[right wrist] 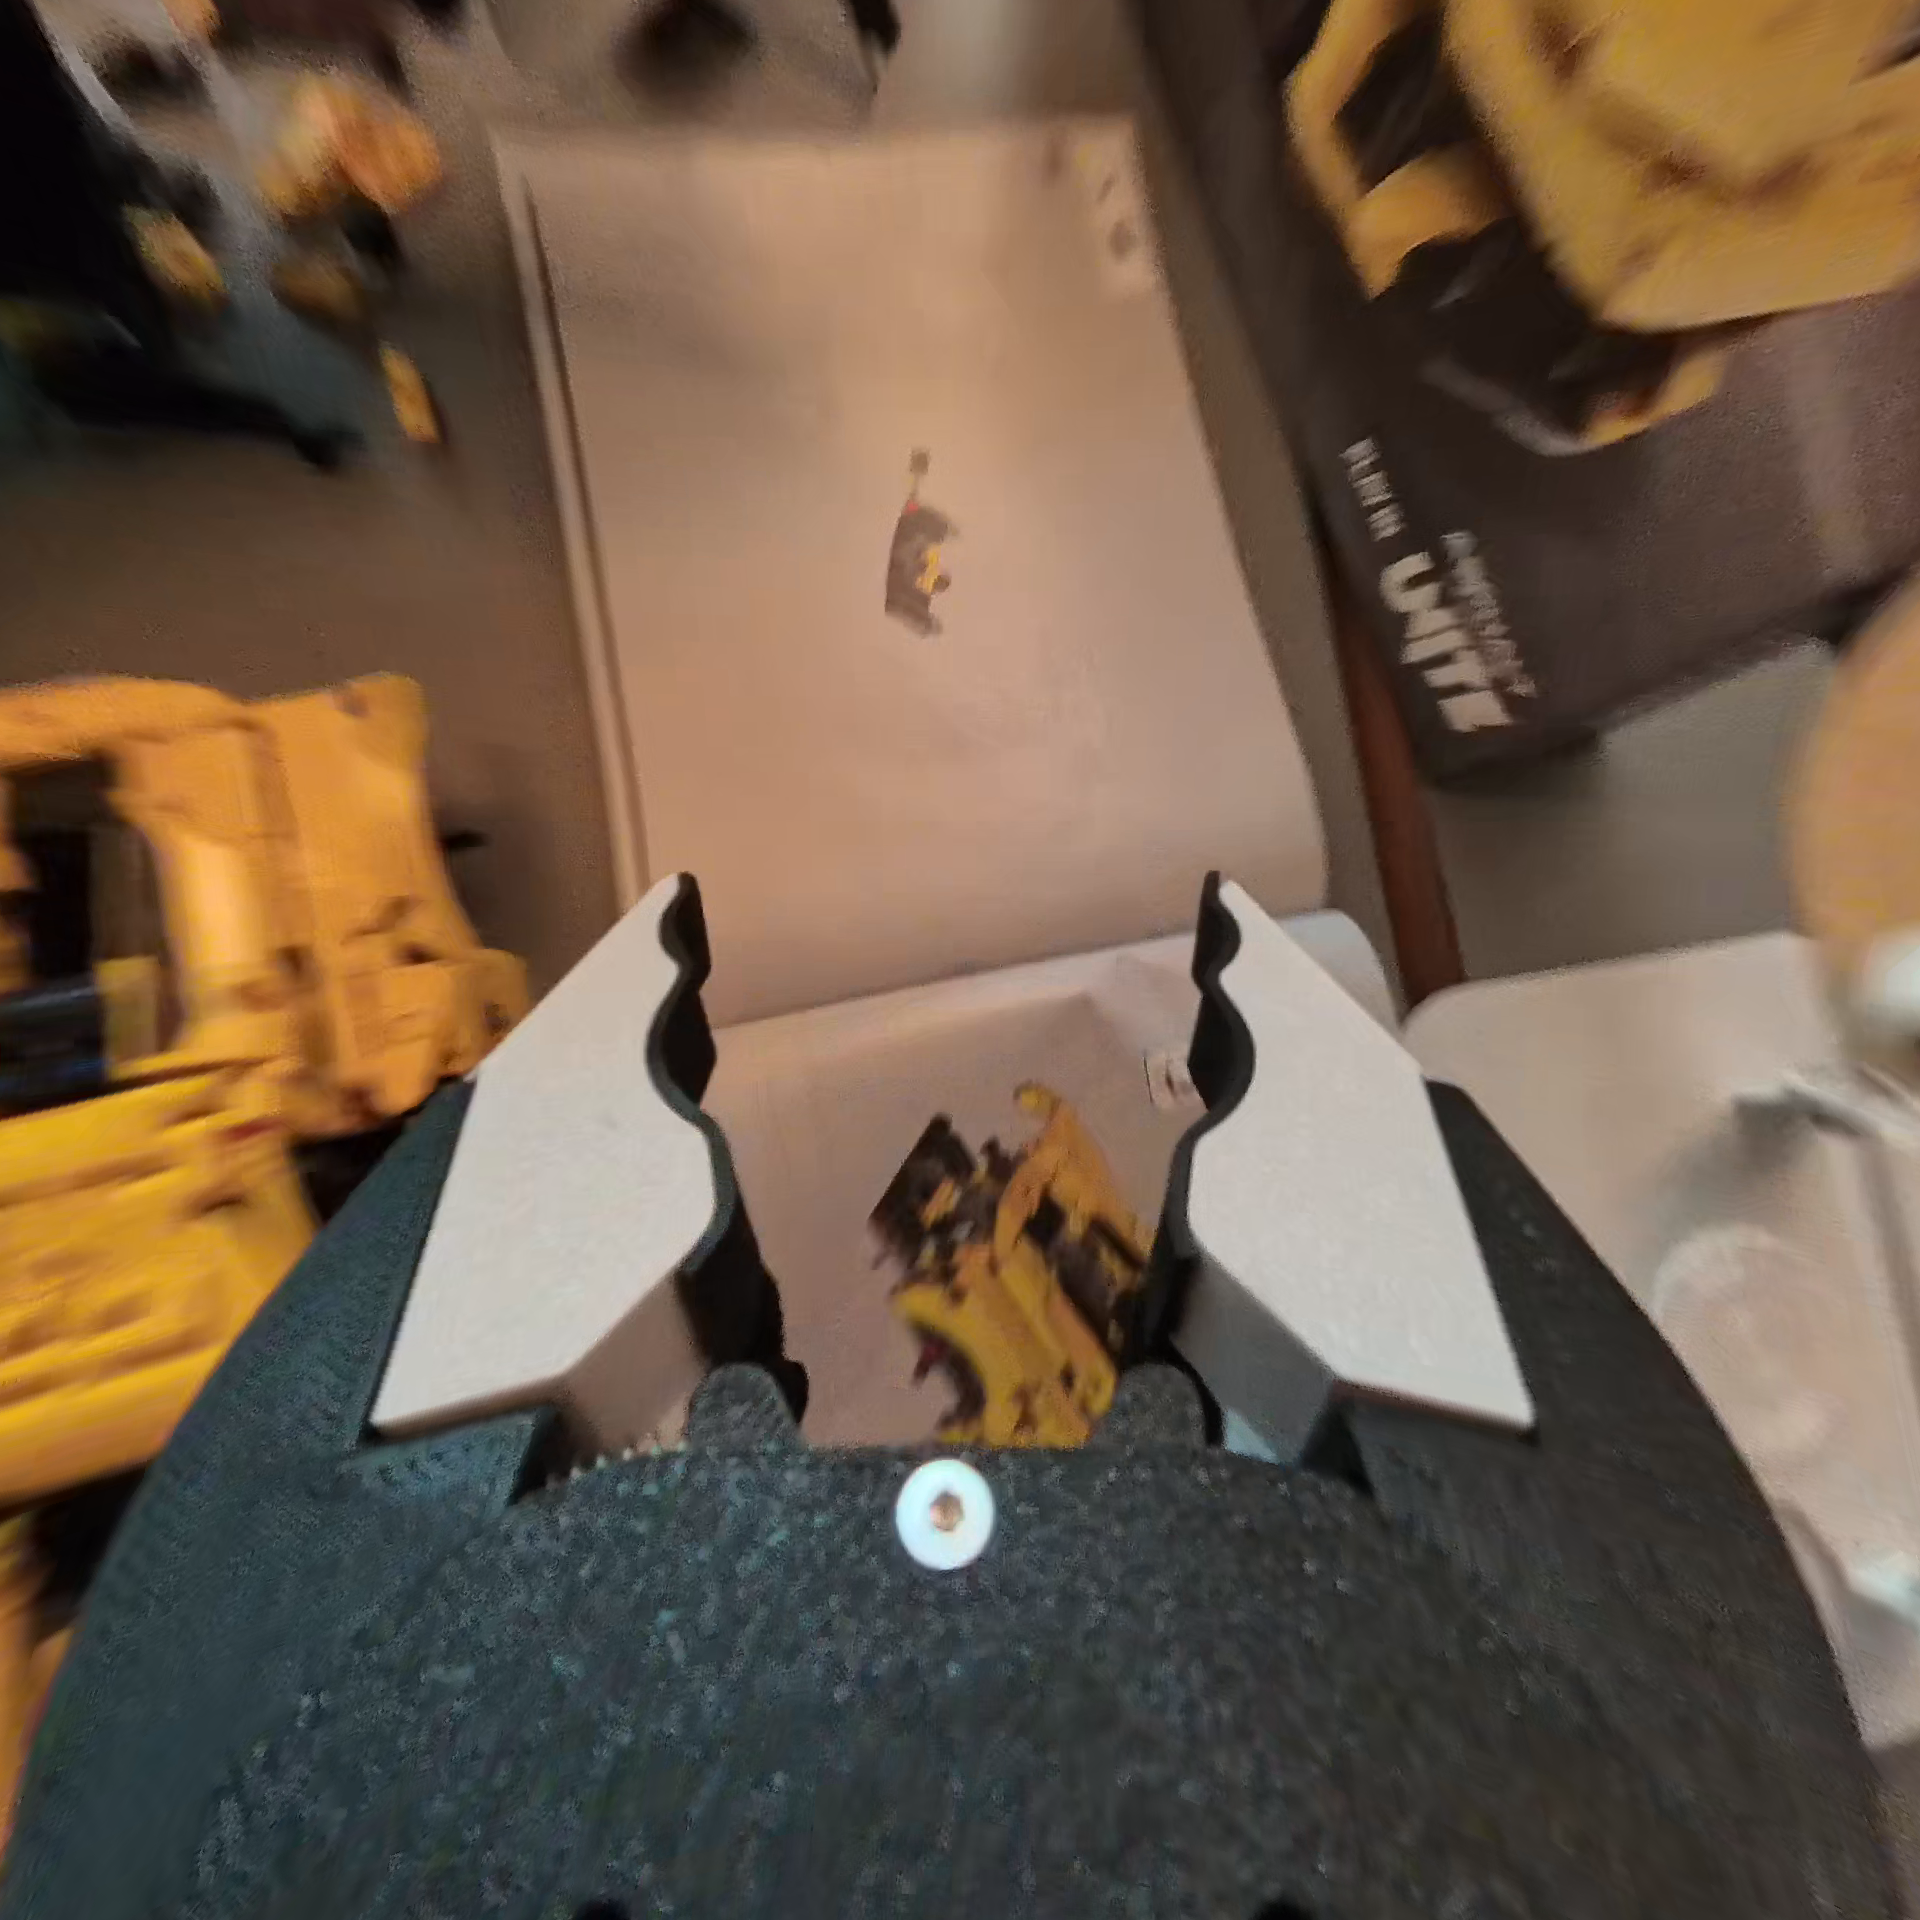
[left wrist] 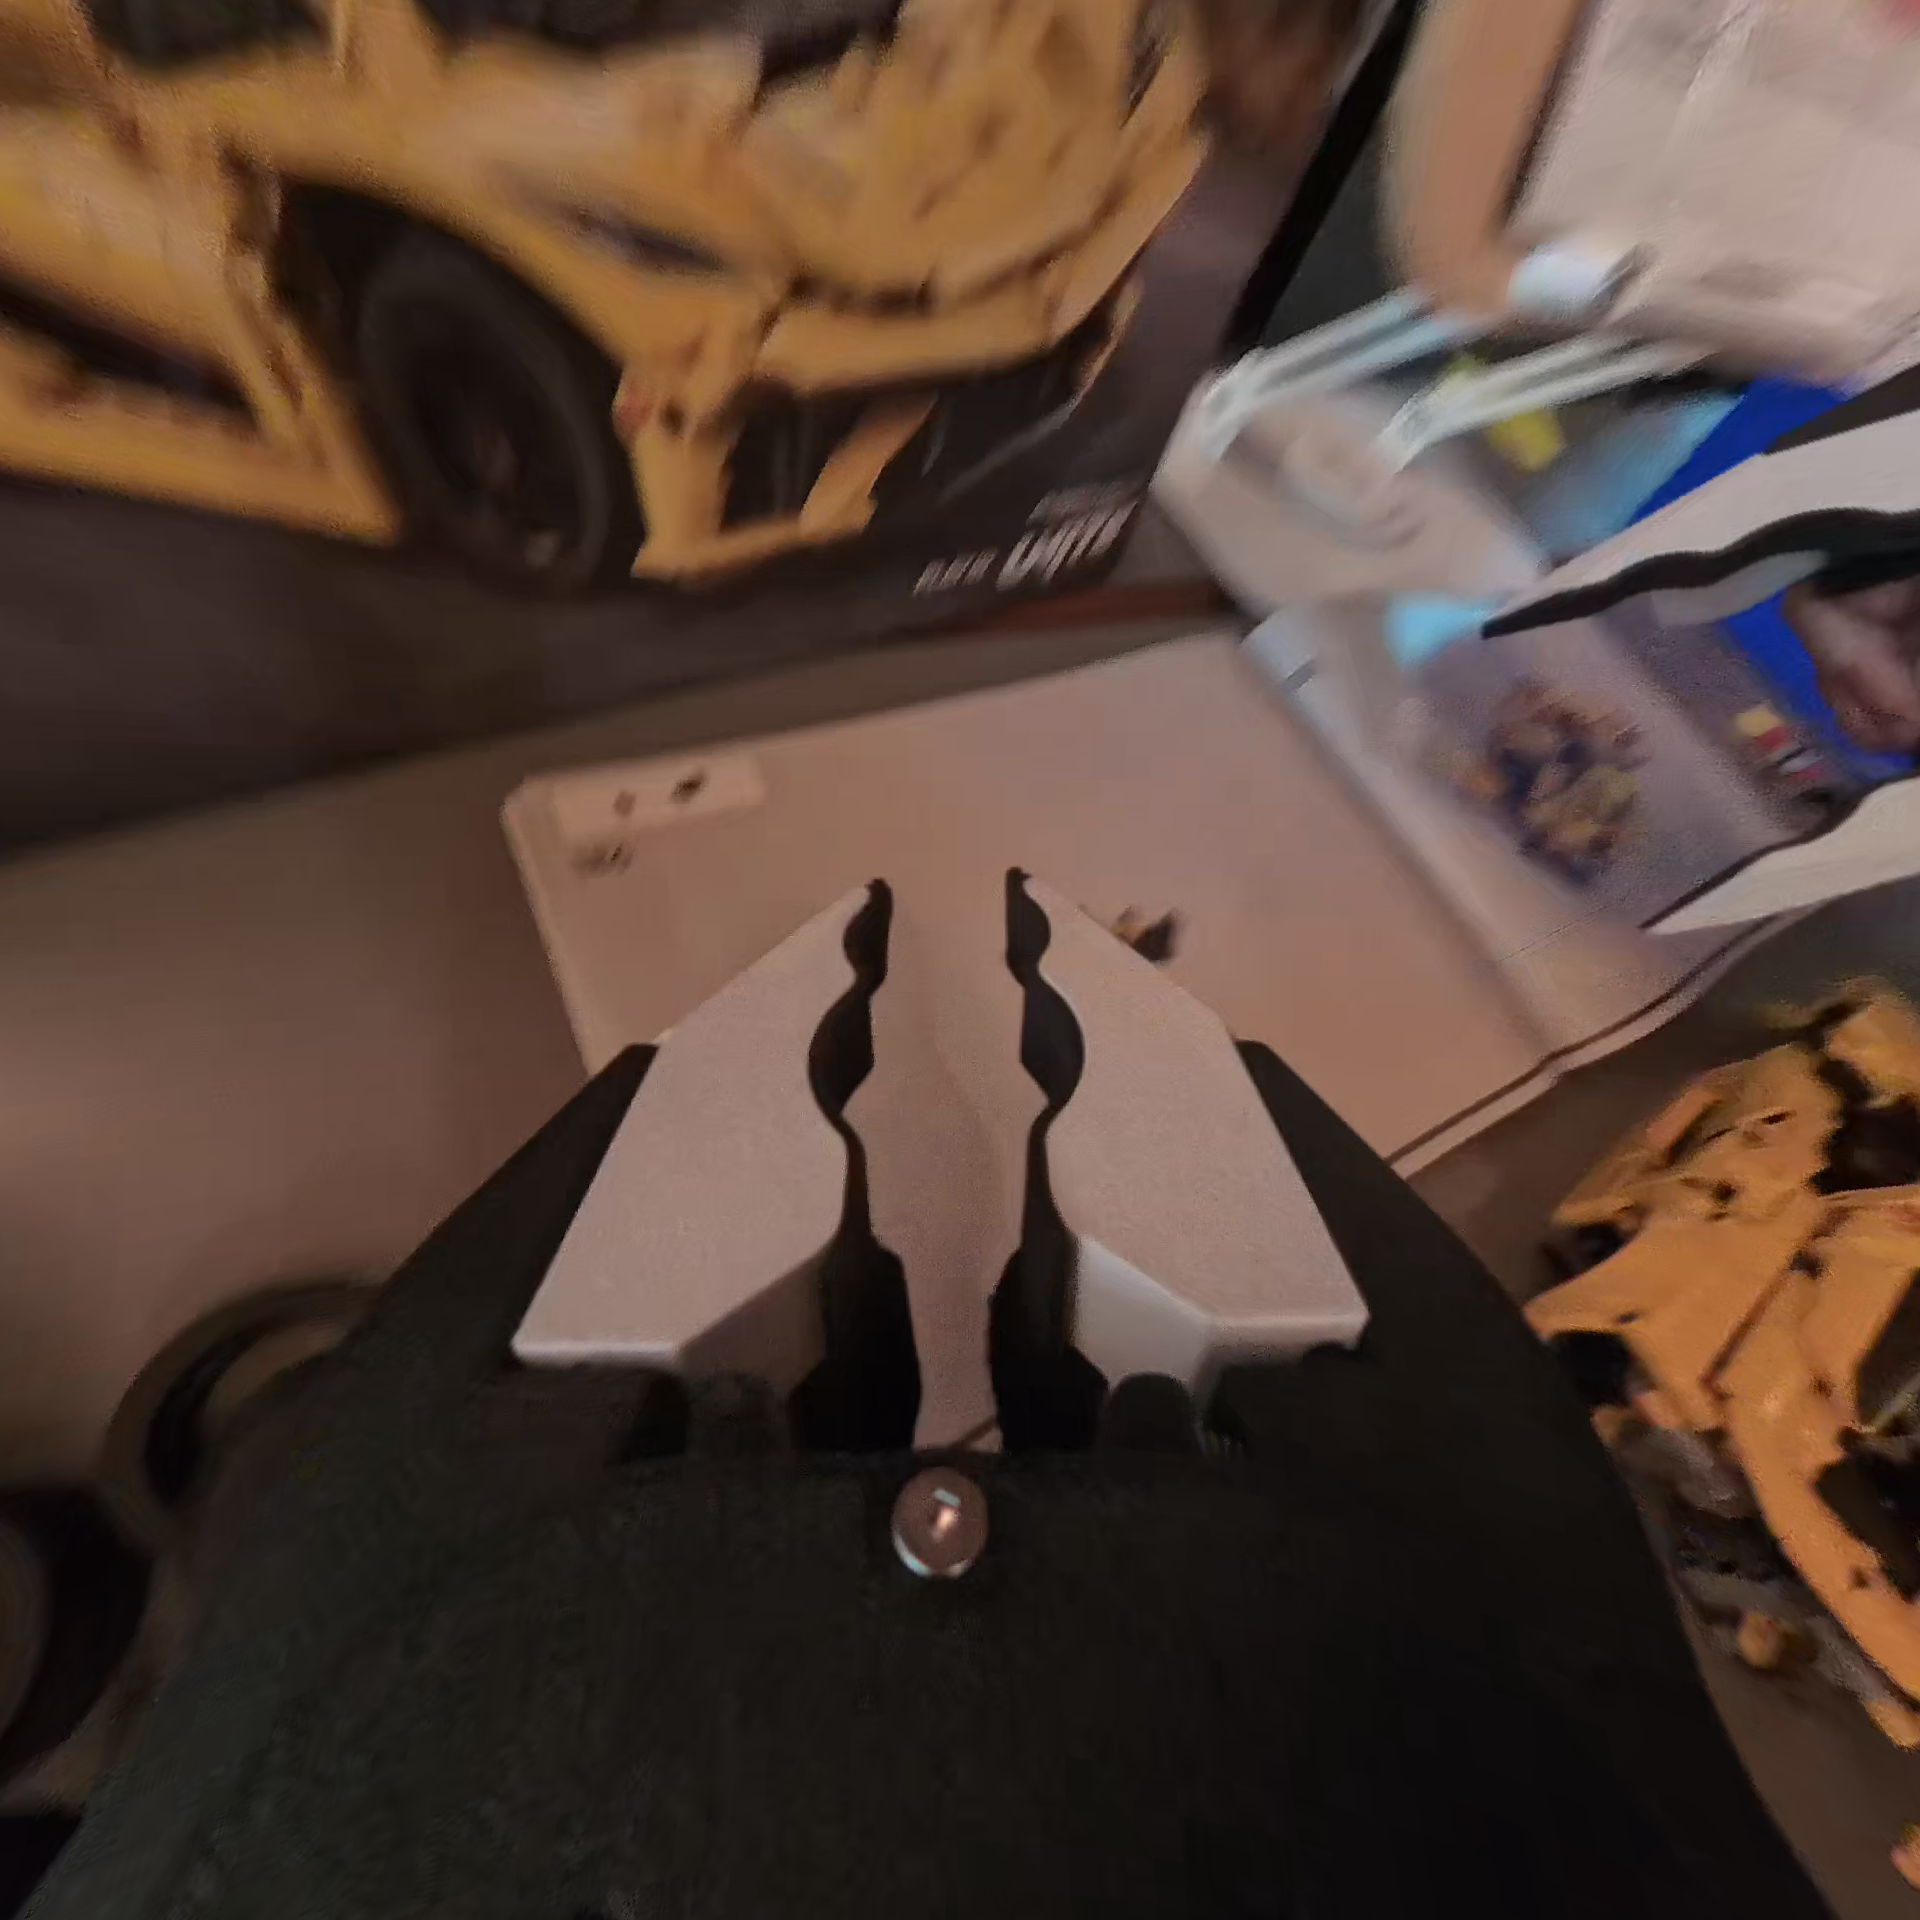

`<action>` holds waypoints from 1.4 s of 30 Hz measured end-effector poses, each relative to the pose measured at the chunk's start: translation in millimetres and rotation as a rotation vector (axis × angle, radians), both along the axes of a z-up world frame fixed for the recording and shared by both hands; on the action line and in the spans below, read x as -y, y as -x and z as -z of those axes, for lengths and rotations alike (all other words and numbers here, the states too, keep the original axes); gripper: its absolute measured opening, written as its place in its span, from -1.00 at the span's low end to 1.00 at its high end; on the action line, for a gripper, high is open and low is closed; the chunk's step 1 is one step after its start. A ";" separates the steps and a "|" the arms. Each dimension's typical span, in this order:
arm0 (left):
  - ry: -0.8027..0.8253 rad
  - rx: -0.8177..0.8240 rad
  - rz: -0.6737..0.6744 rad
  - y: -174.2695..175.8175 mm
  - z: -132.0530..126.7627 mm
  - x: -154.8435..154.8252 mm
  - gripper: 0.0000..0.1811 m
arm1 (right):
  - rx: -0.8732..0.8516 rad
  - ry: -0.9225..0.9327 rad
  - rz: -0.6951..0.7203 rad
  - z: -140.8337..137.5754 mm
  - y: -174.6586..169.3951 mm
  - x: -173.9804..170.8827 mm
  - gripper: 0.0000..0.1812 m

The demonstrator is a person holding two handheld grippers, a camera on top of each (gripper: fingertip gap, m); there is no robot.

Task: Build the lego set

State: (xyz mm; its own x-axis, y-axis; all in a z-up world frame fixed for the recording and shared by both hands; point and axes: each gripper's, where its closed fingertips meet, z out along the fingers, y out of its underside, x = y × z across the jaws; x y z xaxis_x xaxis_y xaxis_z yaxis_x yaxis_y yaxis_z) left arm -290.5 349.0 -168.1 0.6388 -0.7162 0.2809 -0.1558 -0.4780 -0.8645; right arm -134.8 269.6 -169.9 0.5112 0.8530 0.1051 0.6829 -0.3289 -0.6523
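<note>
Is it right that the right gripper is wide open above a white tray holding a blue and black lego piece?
Not quite. The right wrist view shows the right gripper wide open above the white tray, but the lego piece in it is yellow and black, not blue and black.

Grey tabletop [left wrist: 208, 1039] left of left claw [left wrist: 948, 883], blurred. Dark round object [left wrist: 208, 1382] low on its left side. Far upper right: person's white garment [left wrist: 1714, 156], blue item [left wrist: 1766, 447] just below. White tray [right wrist: 1558, 1143] right of right claw [right wrist: 951, 894].
</note>
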 end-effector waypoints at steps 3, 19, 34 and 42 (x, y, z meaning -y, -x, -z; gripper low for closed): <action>-0.128 0.124 0.047 -18.2 -31.7 11.0 -0.68 | -0.081 -0.034 0.123 -68.6 -47.6 40.3 0.00; -0.173 0.141 0.136 -46.8 -43.9 39.6 -0.66 | -0.306 0.004 0.846 14.5 -256.5 328.6 -0.50; -0.105 0.205 0.145 -44.6 -40.8 39.4 -0.66 | -0.296 0.108 0.802 65.9 -272.7 335.2 -0.80; -0.099 0.177 0.143 -46.0 -35.2 39.0 -0.66 | -0.238 0.163 1.180 57.4 -294.1 342.9 -0.73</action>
State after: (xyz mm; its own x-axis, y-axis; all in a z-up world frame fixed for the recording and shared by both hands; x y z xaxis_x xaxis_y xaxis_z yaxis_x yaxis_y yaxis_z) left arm -244.5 310.0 -132.9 0.4760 -0.8255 0.3032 -0.0574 -0.3732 -0.9260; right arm 159.3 -73.3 -227.3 0.9745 -0.1554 -0.1618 -0.2227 -0.7575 -0.6137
